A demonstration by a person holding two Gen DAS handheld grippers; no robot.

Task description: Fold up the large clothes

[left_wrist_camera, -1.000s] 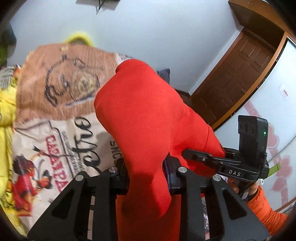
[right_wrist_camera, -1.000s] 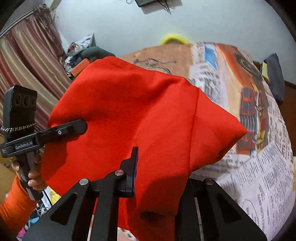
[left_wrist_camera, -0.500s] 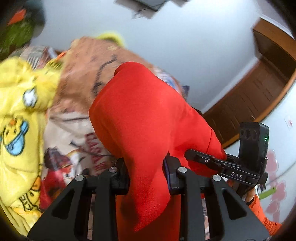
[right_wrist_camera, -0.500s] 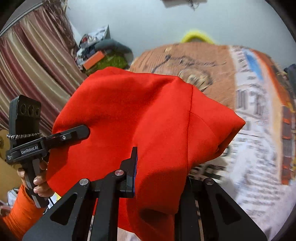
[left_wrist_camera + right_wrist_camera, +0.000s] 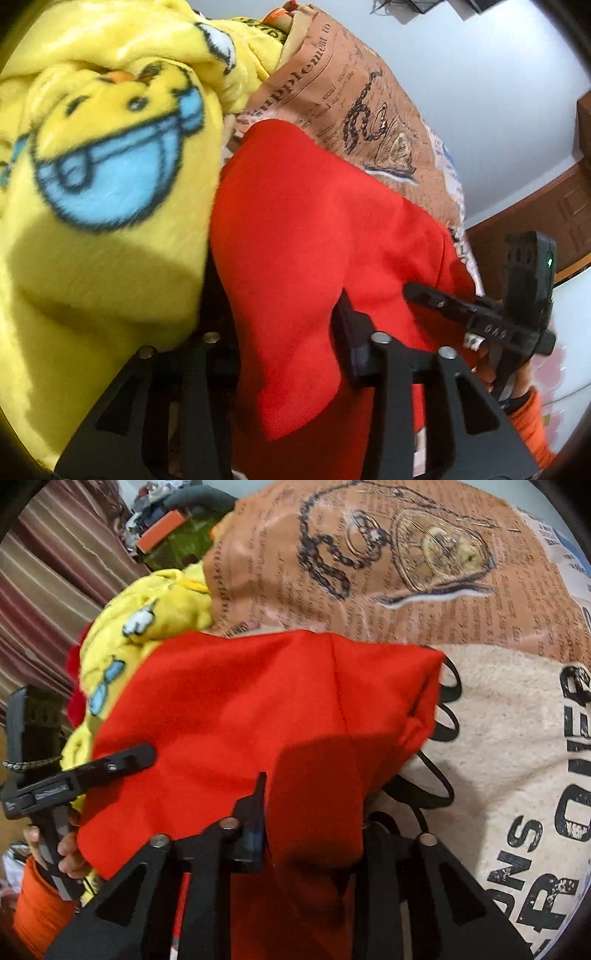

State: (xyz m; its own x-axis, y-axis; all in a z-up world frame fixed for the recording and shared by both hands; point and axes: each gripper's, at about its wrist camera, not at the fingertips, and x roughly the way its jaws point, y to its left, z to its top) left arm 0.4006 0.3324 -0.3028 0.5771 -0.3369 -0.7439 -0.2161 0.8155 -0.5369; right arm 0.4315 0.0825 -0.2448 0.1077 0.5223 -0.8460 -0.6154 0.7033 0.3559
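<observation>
The red garment (image 5: pixel 303 236) hangs bunched between the two grippers, lifted above the newspaper-print bedspread (image 5: pixel 424 572) and brushing the yellow duck blanket (image 5: pixel 92 166) at its left. The left gripper (image 5: pixel 291 354) is clamped on a fold of the red cloth, and the right gripper (image 5: pixel 314 812) pinches another fold, its jaws closed on the fabric.

The step in hand looks like carrying the garment over to lay it down for a fold. To do it well, keep both grips firm and draw the grippers apart until the held edge runs taut — then lower it onto a bare stretch of the bedspread, away from the yellow blanket, so the two do not tangle. Let the hanging part touch down first and drag it flat before releasing.

Against the frames from a second ago, both cameras now sit much lower and nearer the bed: the wall has mostly gone from the right view, the bedspread print fills it, and the yellow blanket — then only a strip at the left view's edge — now crowds that view.
</observation>
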